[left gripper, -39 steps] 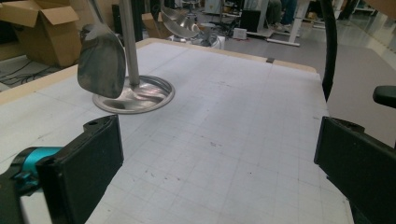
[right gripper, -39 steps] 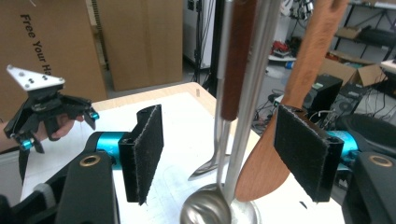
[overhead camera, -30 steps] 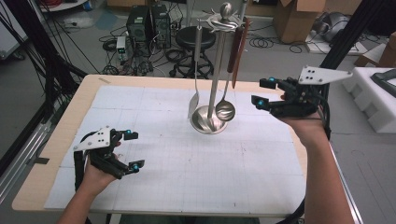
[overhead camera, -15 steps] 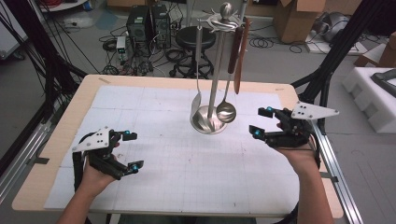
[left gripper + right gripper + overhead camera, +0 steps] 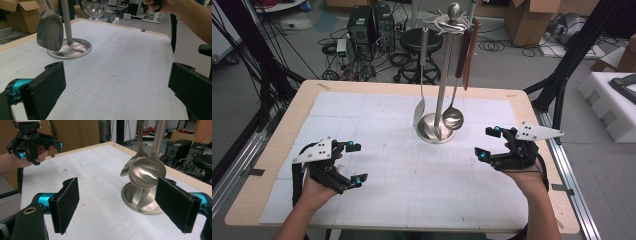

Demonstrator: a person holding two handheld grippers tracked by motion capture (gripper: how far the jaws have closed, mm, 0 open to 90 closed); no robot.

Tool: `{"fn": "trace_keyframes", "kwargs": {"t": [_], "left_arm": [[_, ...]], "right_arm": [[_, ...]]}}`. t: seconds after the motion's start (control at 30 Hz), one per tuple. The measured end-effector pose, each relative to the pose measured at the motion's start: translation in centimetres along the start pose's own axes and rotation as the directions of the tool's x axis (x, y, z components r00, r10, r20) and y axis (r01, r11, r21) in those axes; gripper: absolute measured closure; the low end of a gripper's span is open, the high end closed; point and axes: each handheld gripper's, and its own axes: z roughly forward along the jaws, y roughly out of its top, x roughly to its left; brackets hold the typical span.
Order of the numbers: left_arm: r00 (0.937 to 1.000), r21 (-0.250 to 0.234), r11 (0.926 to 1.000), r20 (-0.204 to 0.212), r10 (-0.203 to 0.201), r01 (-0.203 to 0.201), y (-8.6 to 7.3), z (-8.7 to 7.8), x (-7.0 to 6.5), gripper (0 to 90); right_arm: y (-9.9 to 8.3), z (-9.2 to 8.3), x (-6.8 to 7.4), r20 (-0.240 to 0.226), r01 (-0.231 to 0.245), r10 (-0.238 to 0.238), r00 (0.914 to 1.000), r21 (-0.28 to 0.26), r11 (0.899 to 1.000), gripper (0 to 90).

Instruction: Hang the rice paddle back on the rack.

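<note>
1. Jaws of both grippers stand spread with nothing between them. In the high view the right gripper (image 5: 488, 143) sits low over the desk (image 5: 377, 112), just right of the stand (image 5: 438, 131). The left gripper (image 5: 354, 162) rests well to the stand's left. A ladle (image 5: 453, 116), a spatula (image 5: 421, 111) and a wooden-handled tool (image 5: 466, 50) hang from the stand. The likely risk: a reach toward the ladle could knock the stand's base and set the hanging tools swinging.

2. Left gripper view: its jaws frame bare desk, the stand (image 5: 69, 47) ahead and to the left. The spatula (image 5: 49, 31) hangs before it, far enough that this side threatens little.

3. Right gripper view: the ladle (image 5: 147, 172) hangs close before the far pad; an off-centre close would push the bowl aside rather than pinch it.

4. Against the earlier high views, the right gripper has come down from beside the stand's upper half to desk level, and its jaws have just been opening, empty. The left gripper has kept its place.
</note>
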Motion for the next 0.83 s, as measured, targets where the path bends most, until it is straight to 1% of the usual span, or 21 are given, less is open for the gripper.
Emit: {"fn": "trace_keyframes", "kwargs": {"t": [0.1, 0.17, 0.3, 0.47, 0.67, 0.83], "left_arm": [[1.0000, -0.001, 1.0000, -0.002, 0.005, -0.005, 0.04, -0.06, 0.03, 1.7], [1.0000, -0.007, 1.0000, 0.001, -0.005, 0.005, 0.03, -0.08, 0.01, 1.7], [1.0000, -0.003, 1.0000, 0.000, -0.007, 0.007, 0.02, -0.10, 0.02, 1.7], [1.0000, -0.001, 1.0000, -0.003, 0.001, -0.001, 0.02, -0.06, -0.02, 1.7], [1.0000, 0.003, 1.0000, -0.008, 0.003, -0.003, 0.03, -0.29, -0.13, 1.7], [1.0000, 0.006, 1.0000, -0.008, 0.002, -0.002, -0.04, -0.27, -0.20, 1.7]], "right_arm": [[-0.20, 0.06, -0.02, 0.006, -0.002, 0.002, 1.0000, 0.007, 1.000, 19.1], [-0.25, 0.12, 0.00, 0.003, -0.004, 0.004, 1.0000, 0.013, 1.000, 19.1], [-0.28, 0.26, -0.03, -0.005, -0.004, 0.004, 1.0000, 0.013, 1.000, 19.1], [-0.33, 0.44, -0.08, -0.003, 0.002, -0.002, 1.0000, 0.025, 1.000, 19.1], [-0.23, 0.49, -0.09, -0.005, -0.003, 0.003, 1.0000, 0.018, 1.000, 19.2], [-0.17, 0.52, -0.10, -0.006, 0.004, -0.004, 1.0000, 0.016, 1.000, 19.1]]}}
